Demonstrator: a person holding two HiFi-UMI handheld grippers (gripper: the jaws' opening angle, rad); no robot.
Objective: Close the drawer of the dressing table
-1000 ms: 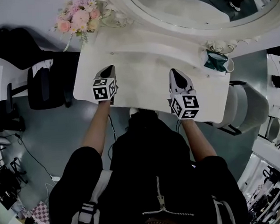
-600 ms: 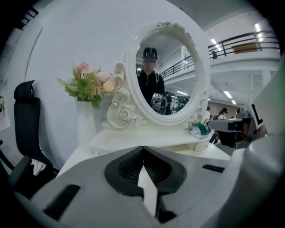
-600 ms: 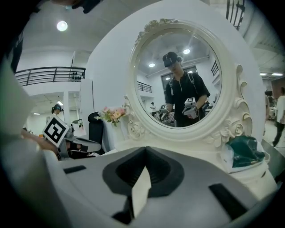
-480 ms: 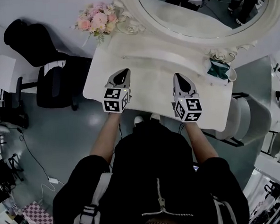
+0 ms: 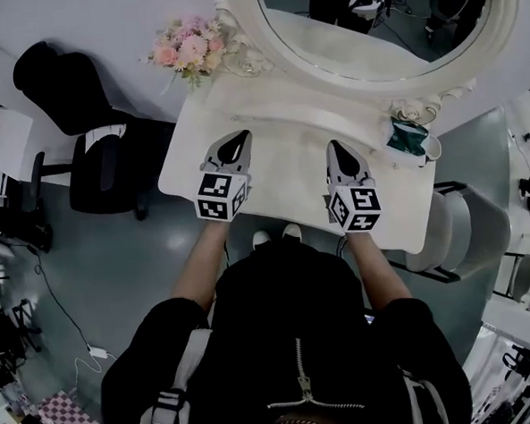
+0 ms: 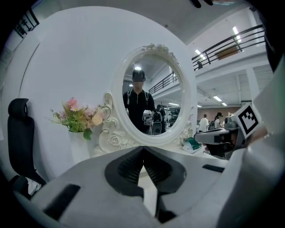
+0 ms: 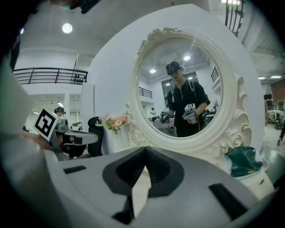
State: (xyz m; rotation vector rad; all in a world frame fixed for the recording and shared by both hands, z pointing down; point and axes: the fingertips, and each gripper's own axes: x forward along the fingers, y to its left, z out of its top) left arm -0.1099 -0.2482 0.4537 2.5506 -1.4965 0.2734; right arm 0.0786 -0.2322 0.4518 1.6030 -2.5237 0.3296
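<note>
The left gripper [image 5: 236, 139] and right gripper [image 5: 337, 147] hover side by side over the near half of the white dressing table [image 5: 281, 116], each with its jaws closed tip to tip on nothing, both aimed at the oval mirror [image 5: 375, 38] at the far side. The drawer lies under the table's near edge, hidden from above, and seems to be pushed in. A pink flower bouquet [image 5: 188, 45] stands at the far left corner and a dark green object [image 5: 410, 136] at the far right.

Head view looks steeply down onto the white worktop [image 5: 279, 156]; both gripper views sit low above it, facing and sharing the oval mirror [image 6: 151, 95].
</note>
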